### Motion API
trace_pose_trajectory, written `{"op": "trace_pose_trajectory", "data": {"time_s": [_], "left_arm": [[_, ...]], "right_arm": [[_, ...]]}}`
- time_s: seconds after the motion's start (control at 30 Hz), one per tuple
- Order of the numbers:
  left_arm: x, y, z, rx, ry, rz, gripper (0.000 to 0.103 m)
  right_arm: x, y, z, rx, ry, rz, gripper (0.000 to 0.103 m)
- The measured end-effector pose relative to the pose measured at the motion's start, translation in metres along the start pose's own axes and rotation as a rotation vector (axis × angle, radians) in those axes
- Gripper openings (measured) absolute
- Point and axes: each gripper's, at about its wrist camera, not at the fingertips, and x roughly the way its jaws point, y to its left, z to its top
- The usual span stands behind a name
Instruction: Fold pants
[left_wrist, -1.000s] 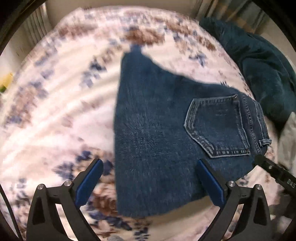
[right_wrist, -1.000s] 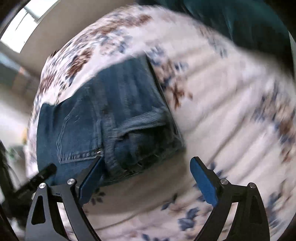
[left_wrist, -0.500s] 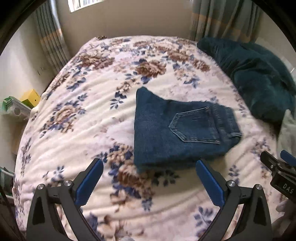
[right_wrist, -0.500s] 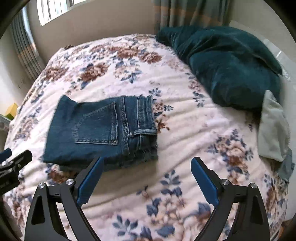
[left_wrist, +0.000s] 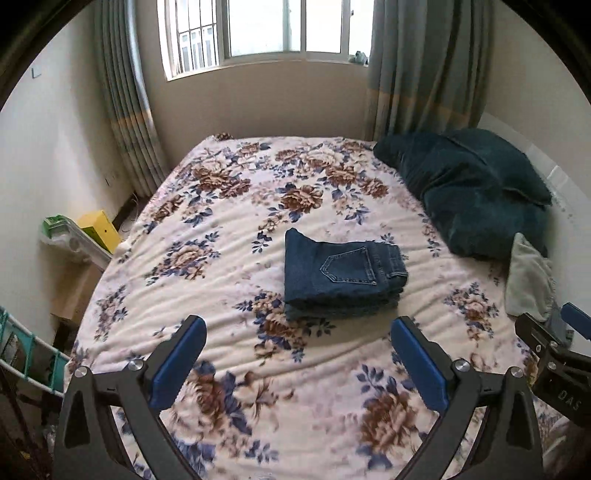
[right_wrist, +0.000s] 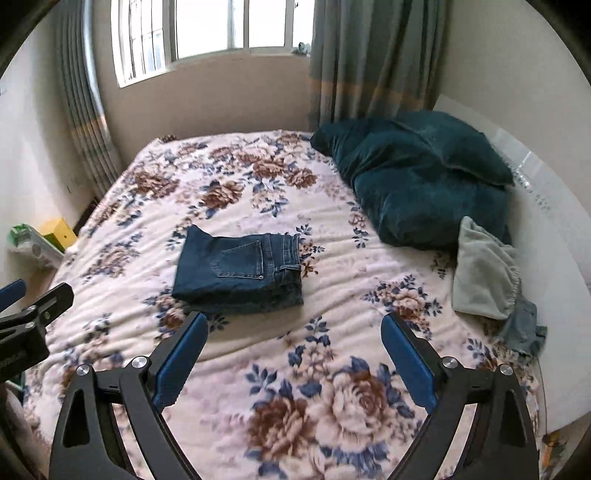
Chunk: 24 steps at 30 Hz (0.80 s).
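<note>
Dark blue jeans (left_wrist: 341, 275) lie folded into a compact stack in the middle of the bed, back pocket up; they also show in the right wrist view (right_wrist: 238, 271). My left gripper (left_wrist: 297, 363) is open and empty, held well back from the jeans over the near part of the bed. My right gripper (right_wrist: 293, 356) is open and empty, also drawn back from the jeans. The right gripper shows at the right edge of the left wrist view (left_wrist: 554, 339), and the left gripper at the left edge of the right wrist view (right_wrist: 29, 306).
The bed has a floral blanket (left_wrist: 221, 266). A dark teal blanket and pillow (left_wrist: 472, 192) lie at the right, with a grey-green cloth (left_wrist: 528, 277) beside them. A yellow box (left_wrist: 98, 227) sits left of the bed. Window and curtains (left_wrist: 424, 66) stand behind.
Both grippers have pulled up and back from the jeans, which lay close under them one second ago. The folded jeans stay put on the bed.
</note>
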Motion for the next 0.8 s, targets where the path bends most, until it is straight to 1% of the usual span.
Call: {"op": "trace_pose_trajectory", "data": {"time_s": [0.07,0.13,0.2,0.23,0.3,0.37,0.47,0.63,0.8], "left_arm": [[-0.033,0.0,-0.005,-0.01,-0.002,0.003,0.102],[-0.061,0.0,-0.009,-0.016,-0.011,0.006,0.102],[-0.094,-0.001,-0.014,-0.02,-0.02,0.019,0.102],[-0.108,-0.003,-0.017,-0.02,-0.026,0.016,0.102],[-0.131,-0.005,-0.022,-0.025,-0.035,0.032,0.102],[-0.157,-0.007,-0.028,-0.035,-0.039,0.024,0.102],[-0.195,-0.015,-0.035,-0.032,-0.072,0.044,0.102],[-0.251,-0.031,-0.053,-0.027,-0.107,0.044,0.102],[-0.287,-0.05,-0.066,-0.012,-0.124,0.033,0.102]], "right_arm": [[-0.039,-0.005,-0.004,0.014,-0.011,0.014,0.097],[-0.079,-0.011,-0.008,0.013,-0.029,0.009,0.097],[-0.109,-0.014,-0.01,0.007,-0.044,0.016,0.097],[-0.132,-0.017,-0.012,0.002,-0.061,0.007,0.097],[-0.165,-0.025,-0.016,0.004,-0.073,0.021,0.097],[-0.196,-0.031,-0.02,-0.001,-0.08,0.027,0.097],[-0.242,-0.041,-0.027,-0.02,-0.098,0.047,0.097],[-0.304,-0.062,-0.041,-0.047,-0.103,0.081,0.097],[-0.357,-0.081,-0.057,-0.06,-0.14,0.08,0.097]]}}
